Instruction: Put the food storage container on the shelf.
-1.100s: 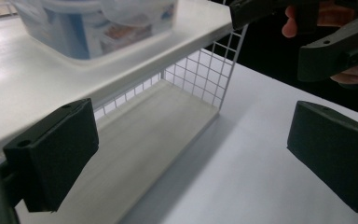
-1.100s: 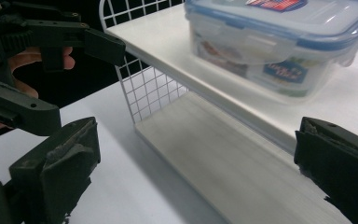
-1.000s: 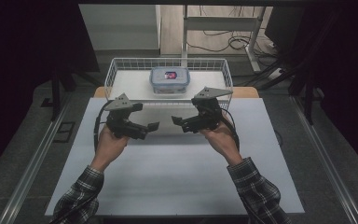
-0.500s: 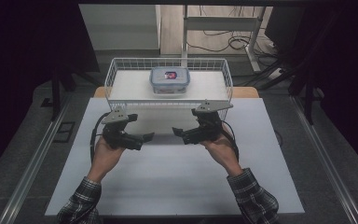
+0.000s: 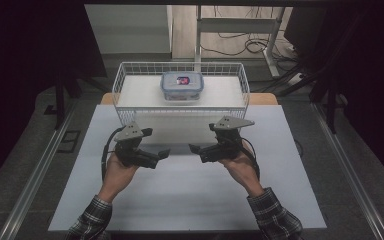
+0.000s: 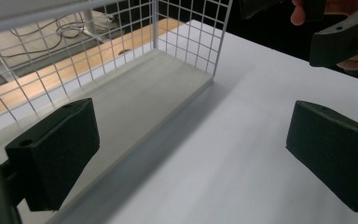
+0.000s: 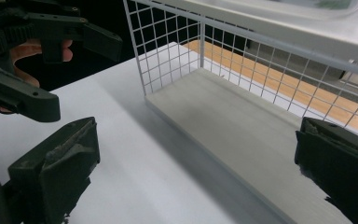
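Clear lidded food container (image 5: 182, 86) with blue rim and red label inside white wire basket (image 5: 125, 80); left gripper (image 5: 164, 153) and right gripper (image 5: 194, 148) both spread, empty, above white table (image 5: 190, 200).

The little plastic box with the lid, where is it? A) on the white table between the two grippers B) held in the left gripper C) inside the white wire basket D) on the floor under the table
C: the lidded plastic box sits inside the white wire basket, beyond both open grippers, which hold nothing.
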Available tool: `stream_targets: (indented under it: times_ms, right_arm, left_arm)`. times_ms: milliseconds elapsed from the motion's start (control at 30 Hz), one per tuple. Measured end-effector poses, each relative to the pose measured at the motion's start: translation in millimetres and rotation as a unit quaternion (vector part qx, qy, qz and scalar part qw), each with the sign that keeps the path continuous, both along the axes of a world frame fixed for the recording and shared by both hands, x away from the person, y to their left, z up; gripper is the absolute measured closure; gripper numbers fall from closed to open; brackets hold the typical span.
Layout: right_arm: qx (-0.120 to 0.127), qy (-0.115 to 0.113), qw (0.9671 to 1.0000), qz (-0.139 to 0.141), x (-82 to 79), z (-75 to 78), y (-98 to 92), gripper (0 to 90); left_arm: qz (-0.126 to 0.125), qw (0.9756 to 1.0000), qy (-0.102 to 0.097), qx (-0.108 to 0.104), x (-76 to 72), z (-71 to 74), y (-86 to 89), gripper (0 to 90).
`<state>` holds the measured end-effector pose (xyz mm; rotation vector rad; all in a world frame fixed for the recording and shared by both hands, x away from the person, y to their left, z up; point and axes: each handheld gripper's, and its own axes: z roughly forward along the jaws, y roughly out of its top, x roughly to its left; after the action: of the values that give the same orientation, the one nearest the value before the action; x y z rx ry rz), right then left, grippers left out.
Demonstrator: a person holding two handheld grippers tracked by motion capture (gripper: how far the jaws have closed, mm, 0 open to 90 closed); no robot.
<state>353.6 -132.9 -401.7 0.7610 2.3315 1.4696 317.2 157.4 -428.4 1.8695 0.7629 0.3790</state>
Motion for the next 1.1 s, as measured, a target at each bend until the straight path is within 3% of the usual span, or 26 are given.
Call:
stream_targets:
  times_ms: [267,700,1100]
  right_arm:
    - [-0.017,-0.001,0.9999,-0.001,-9.5,-7.9,-0.2,0.0]
    - [-0.029,0.007,0.9995,0.004,-25.1,-19.7,-1.9,0.0]
    - [-0.033,0.028,0.999,0.012,-34.1,-33.6,-6.5,0.0]
  left_arm:
    - [-0.005,0.9996,0.008,0.025,-6.6,-11.7,-7.1,2.3]
    - [0.0,0.9997,0.016,0.017,-23.2,-21.1,-2.3,2.7]
    - [0.006,0.9991,0.028,0.031,-33.8,-35.9,-1.0,2.7]
